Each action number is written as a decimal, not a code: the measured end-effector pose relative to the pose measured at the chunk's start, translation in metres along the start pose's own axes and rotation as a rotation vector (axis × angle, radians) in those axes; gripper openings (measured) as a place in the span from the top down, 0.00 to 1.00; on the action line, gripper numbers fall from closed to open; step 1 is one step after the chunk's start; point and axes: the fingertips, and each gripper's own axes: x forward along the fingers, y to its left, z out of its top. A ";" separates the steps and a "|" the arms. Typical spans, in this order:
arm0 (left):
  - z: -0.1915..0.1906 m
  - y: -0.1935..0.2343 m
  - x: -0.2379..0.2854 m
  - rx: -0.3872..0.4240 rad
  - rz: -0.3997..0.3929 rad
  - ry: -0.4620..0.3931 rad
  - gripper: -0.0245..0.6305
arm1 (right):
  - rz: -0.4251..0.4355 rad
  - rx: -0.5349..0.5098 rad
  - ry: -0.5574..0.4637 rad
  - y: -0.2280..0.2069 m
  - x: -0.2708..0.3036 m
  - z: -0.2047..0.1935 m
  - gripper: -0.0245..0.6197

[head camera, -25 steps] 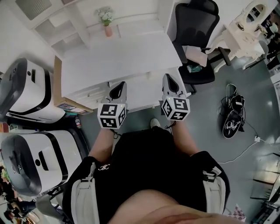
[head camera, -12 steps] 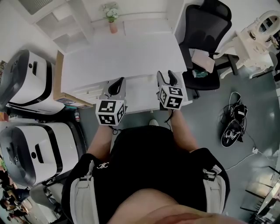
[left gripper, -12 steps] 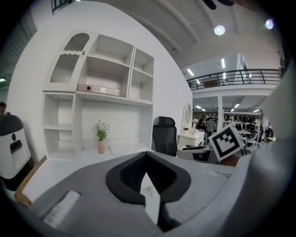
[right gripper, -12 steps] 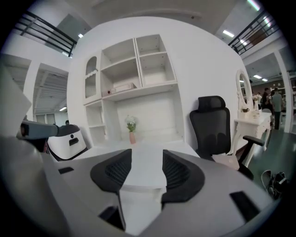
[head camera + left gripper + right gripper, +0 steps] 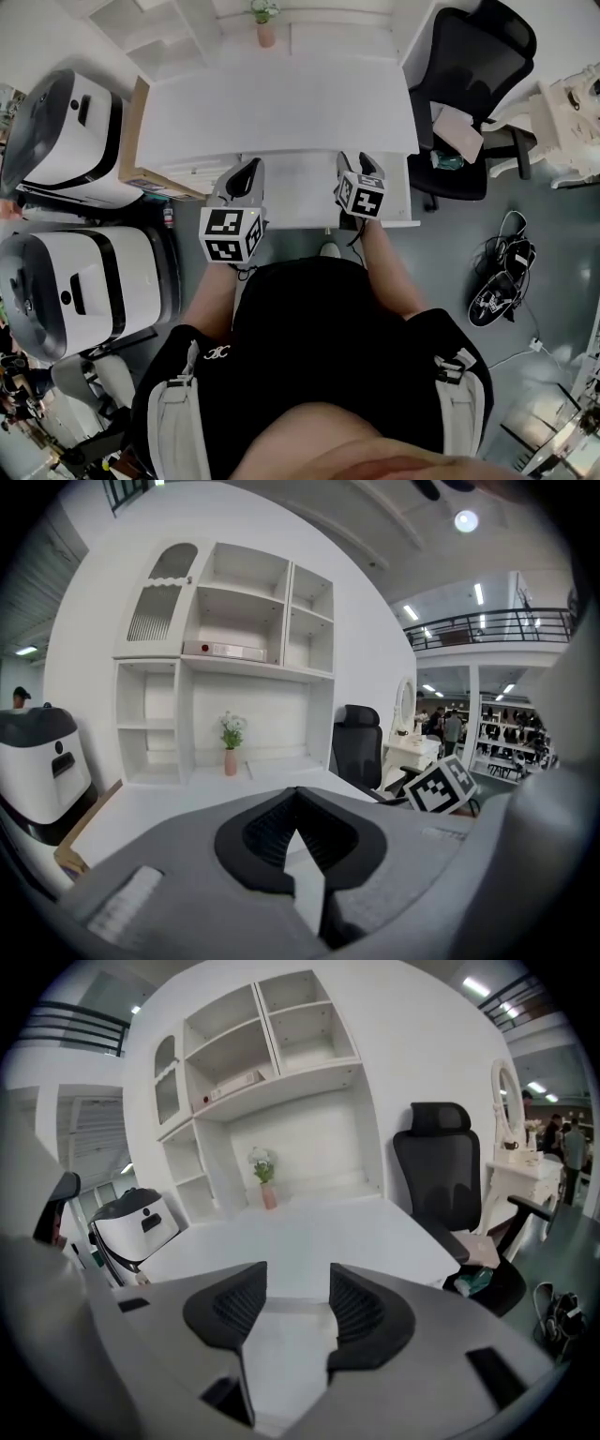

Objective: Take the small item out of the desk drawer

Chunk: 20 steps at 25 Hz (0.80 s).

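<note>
Right gripper [image 5: 358, 169] is brought nearer the desk [image 5: 281, 103], jaws parted and empty, readied for the drawer [image 5: 300, 197]. Left gripper [image 5: 246, 178] is held closed, spare.

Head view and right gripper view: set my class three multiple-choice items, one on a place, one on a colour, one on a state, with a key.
1. Where does the vase of flowers stand?
A. at the back of the white desk
B. on the floor
C. on the chair seat

2. What colour is the office chair?
A. white
B. black
C. red

3. How stand the jaws of the right gripper?
A. shut on a pen
B. pressed together
C. apart, nothing between them

Key: 1 A, the vase sits at the desktop's far edge; 2 B, seat and back are black; 3 C, bare desktop shows through the gap.
</note>
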 end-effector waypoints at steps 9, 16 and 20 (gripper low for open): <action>-0.017 0.015 -0.001 -0.048 0.108 0.053 0.94 | 0.012 0.027 0.162 -0.013 0.052 -0.053 0.66; -0.031 0.023 -0.001 -0.087 0.196 0.087 0.94 | -0.005 0.001 0.246 -0.029 0.085 -0.080 0.66; -0.037 0.026 -0.002 -0.106 0.235 0.100 0.94 | -0.029 0.022 0.263 -0.041 0.104 -0.093 0.65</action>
